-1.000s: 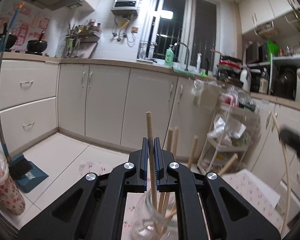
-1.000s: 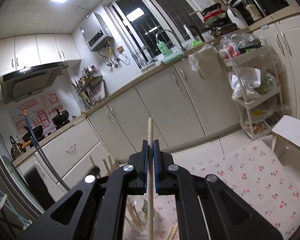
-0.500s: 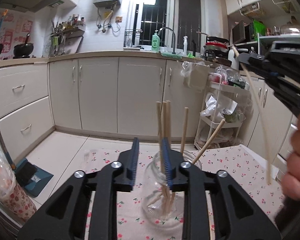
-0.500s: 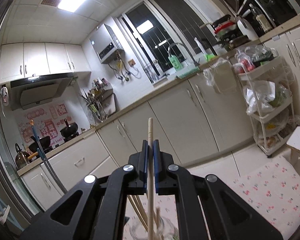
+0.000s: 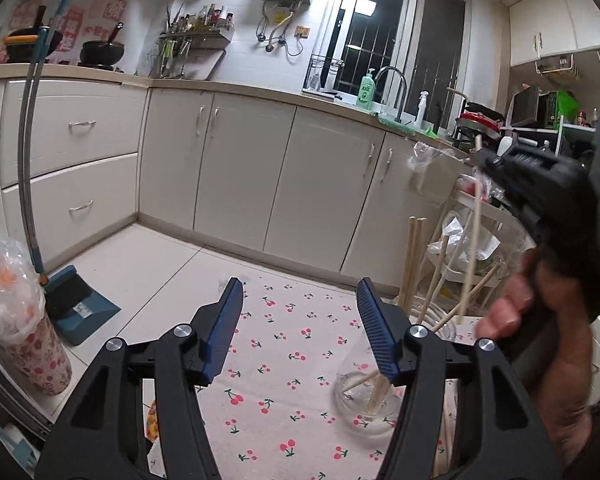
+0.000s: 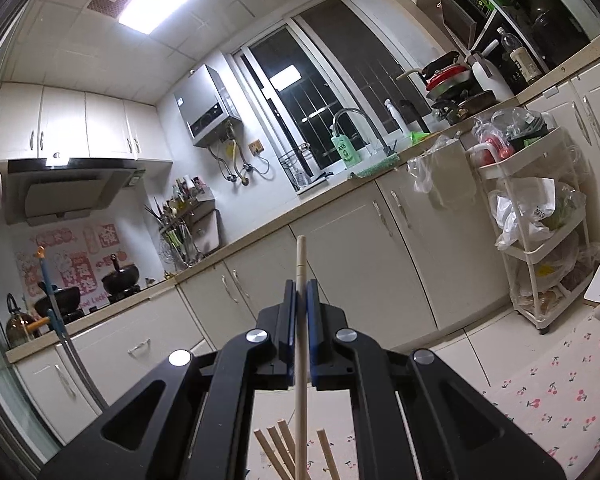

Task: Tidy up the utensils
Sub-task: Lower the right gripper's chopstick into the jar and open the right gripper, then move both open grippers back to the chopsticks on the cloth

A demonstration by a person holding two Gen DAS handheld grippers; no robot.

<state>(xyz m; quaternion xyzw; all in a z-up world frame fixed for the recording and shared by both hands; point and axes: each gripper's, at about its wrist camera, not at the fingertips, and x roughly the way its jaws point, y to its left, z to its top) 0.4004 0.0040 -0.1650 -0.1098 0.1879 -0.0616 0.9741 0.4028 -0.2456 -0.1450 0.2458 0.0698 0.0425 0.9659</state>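
Glass jar point(image 5: 374, 384) stands on the cherry-print cloth point(image 5: 284, 360) with several chopsticks point(image 5: 414, 256) leaning in it, partly hidden behind the right finger point(image 5: 378, 336) of the left gripper point(image 5: 300, 334). Left gripper jaws have just been opening and now stand apart with nothing between them, only cloth in the gap. Right gripper point(image 6: 301, 308) is clamped on a single chopstick point(image 6: 300, 340) held upright, its lower end over the tops of the chopsticks in the jar; from the left wrist view the hand point(image 5: 540, 328) holding it sits just right of the jar, white cabinets point(image 5: 236, 168) behind.
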